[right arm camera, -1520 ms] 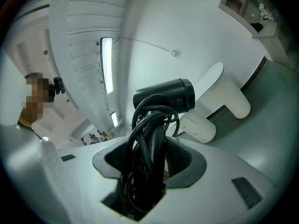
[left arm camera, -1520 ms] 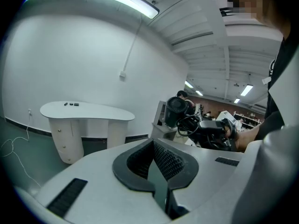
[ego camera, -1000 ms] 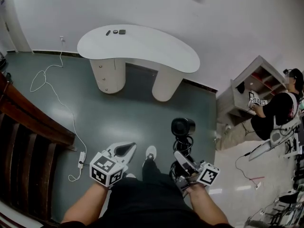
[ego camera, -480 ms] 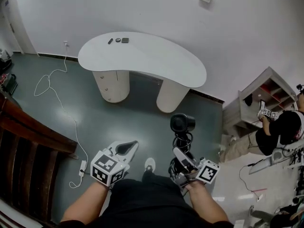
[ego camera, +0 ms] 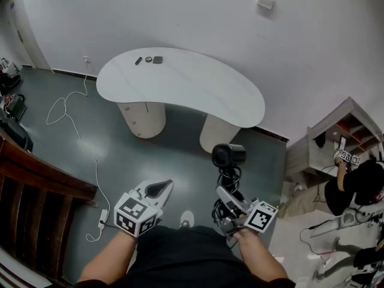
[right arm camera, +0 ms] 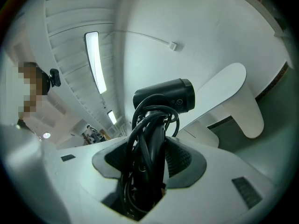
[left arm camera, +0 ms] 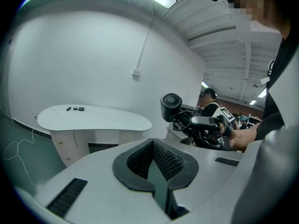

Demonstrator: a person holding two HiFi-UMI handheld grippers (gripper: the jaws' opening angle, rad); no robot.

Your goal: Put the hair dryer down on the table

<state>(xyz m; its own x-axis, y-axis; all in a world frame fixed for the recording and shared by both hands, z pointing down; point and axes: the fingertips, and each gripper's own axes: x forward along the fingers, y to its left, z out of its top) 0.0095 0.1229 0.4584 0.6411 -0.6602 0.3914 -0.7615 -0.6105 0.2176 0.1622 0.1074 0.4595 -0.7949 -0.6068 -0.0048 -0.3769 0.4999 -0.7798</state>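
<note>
Below the head camera, the right gripper (ego camera: 228, 198) holds a black hair dryer (ego camera: 228, 155) upright over the grey floor (ego camera: 120, 149), well short of the white curved table (ego camera: 198, 92). The left gripper (ego camera: 157, 189) hangs beside it. From the left gripper view, its jaws are pressed together with nothing between them. From the right gripper view, the jaws clamp the dryer's handle, which is wound with its black cord (right arm camera: 140, 125).

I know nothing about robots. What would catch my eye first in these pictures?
A black hair dryer, its cord wound round the handle, stands gripped in the jaws of the right gripper, held over the dark floor. Ahead, against the wall, is a curved white table with a few small dark items at its far left end. The left gripper holds nothing, jaws together.
</note>
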